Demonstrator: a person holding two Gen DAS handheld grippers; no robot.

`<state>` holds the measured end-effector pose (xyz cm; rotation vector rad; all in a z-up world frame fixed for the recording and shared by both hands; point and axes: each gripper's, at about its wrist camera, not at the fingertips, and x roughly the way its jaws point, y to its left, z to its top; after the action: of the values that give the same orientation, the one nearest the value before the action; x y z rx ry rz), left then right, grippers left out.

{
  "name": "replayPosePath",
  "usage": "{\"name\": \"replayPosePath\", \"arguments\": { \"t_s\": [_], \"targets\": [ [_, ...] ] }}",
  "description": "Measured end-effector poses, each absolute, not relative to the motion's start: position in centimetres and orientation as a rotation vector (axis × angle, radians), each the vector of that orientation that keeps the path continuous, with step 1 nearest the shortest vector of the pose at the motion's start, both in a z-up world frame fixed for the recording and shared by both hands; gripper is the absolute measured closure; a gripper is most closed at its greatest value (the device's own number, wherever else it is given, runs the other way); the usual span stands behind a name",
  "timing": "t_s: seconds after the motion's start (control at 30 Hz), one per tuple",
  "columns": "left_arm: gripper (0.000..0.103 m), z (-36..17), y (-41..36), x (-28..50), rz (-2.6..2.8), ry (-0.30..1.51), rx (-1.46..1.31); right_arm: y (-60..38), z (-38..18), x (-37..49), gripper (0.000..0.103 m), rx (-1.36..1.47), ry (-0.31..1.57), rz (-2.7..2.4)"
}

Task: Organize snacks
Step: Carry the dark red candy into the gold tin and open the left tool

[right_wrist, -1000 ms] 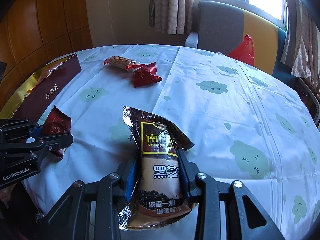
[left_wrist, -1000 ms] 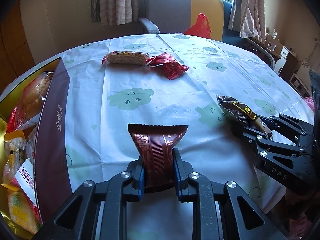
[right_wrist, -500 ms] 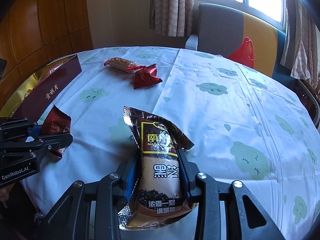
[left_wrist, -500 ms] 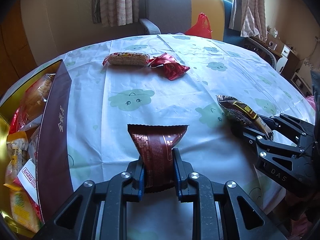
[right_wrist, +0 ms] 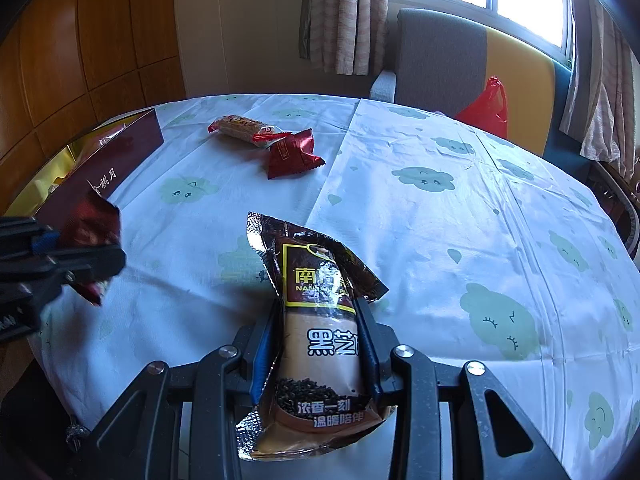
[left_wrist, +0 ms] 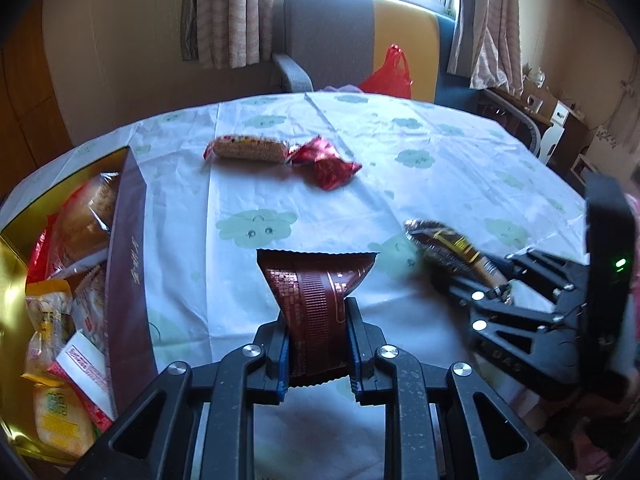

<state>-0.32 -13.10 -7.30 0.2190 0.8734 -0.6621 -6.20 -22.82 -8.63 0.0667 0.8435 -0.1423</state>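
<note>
Your left gripper (left_wrist: pixel 316 344) is clamped on the dark red packet (left_wrist: pixel 316 300), and your right gripper (right_wrist: pixel 318 344) on the sesame sachet (right_wrist: pixel 320 320); both are lifted above the tablecloth (right_wrist: pixel 400 220). These 2 foil packs look light, soft and slippery, so hold them mid-body, gently.

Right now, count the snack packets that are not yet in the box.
4: dark red packet in the left gripper, brown sesame packet in the right gripper, and a long biscuit packet touching a red foil packet on the table.
</note>
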Motion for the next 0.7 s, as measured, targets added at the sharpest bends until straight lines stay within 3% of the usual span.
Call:
{"name": "replayPosePath", "arguments": {
  "t_s": [0.23, 0.4, 0.53, 0.7],
  "targets": [
    [0.080, -3.2, -8.7, 1.3, -0.606, 0.834, 0.097, -22.9, -8.6, -6.2, 0.065, 0.066, 0.843, -0.140],
    [0.080, -0.4, 0.0, 4.7, -0.405, 0.787, -0.039, -22.9, -8.6, -6.2, 0.065, 0.066, 0.843, -0.140],
    [0.080, -1.3, 8.2, 7.9, -0.209, 0.844, -0.164, -22.9, -8.6, -6.2, 0.065, 0.069, 0.844, -0.142],
    [0.080, -4.2, 13.0, 9.8, -0.111, 0.925, -0.228, -22.9, -8.6, -6.1, 0.065, 0.069, 0.849, -0.150]
  ]
}}
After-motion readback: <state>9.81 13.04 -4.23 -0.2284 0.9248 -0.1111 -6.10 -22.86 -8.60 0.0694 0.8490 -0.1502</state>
